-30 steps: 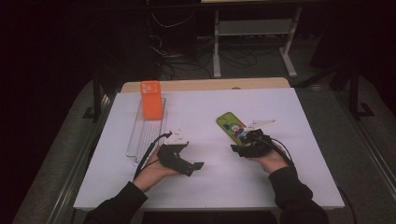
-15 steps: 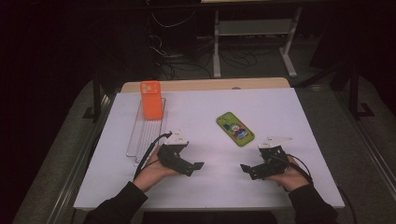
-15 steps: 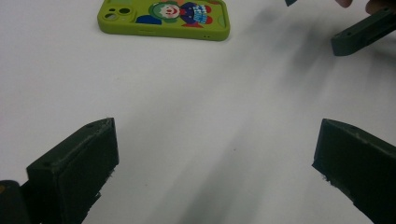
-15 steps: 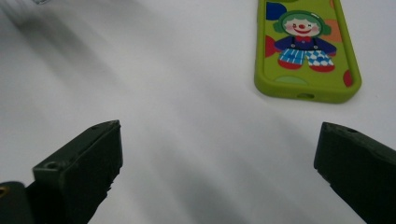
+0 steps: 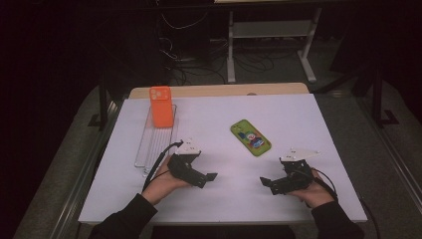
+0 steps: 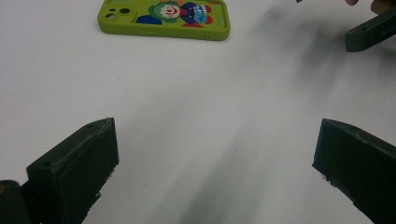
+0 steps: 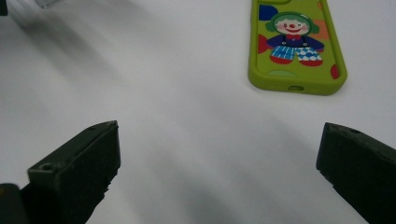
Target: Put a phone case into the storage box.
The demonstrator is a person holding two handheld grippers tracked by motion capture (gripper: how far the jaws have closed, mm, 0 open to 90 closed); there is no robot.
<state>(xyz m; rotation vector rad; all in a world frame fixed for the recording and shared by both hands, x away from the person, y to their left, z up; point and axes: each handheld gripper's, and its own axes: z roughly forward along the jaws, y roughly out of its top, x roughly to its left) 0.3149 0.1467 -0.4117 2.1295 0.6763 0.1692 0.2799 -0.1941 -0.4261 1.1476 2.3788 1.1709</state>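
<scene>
Resting both hands low, I see the right gripper (image 5: 267,182) just opened, empty, left gripper (image 5: 211,177) fingers spread; green phone case (image 5: 250,138) probably lies flat, so I'd retreat gently.

**One camera above, two down low**

The high view looks forward and down over the whole white surface (image 5: 298,107). Each tool's own view skims close above that surface, and all three share the green phone case (image 5: 250,138) (image 6: 164,17) (image 7: 296,44).

Green clown-print phone case (image 5: 250,138), orange case (image 5: 160,106)
</scene>
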